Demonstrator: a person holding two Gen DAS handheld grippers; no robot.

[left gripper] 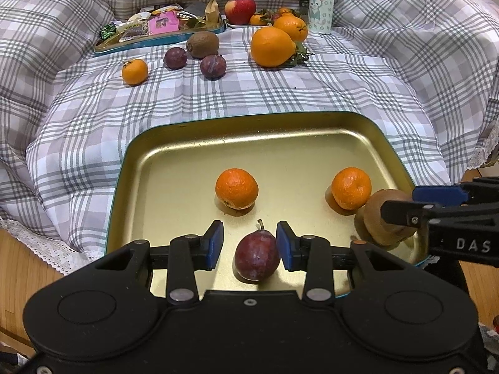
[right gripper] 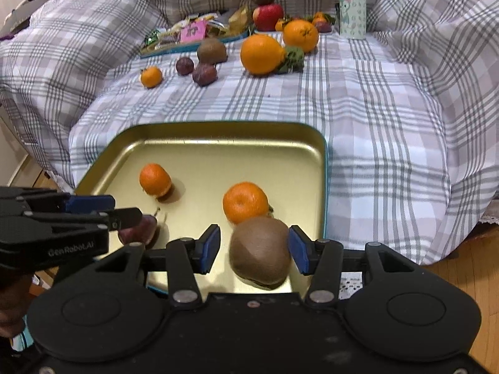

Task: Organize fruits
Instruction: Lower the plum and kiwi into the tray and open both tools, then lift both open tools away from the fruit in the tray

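Two wrist fisheyes side by side, close above the gold tray (left gripper: 174, 134), facing the perhaps bed-draped checked cloth (right gripper: 374, 109)

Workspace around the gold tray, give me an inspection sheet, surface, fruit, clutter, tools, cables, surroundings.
Surface: plaid cloth with the gold tray at its near edge.
Job's things: in the tray, two mandarins, a plum and a kiwi. Loose on the cloth: small mandarin, two plums, kiwi, large orange.
Clutter: snack tray, bottle, plate of stacked fruit.
Grippers: left tool open around the plum; right tool open around the kiwi, one pad close or touching.
Cables: nothing seen.
Surroundings: wooden floor.
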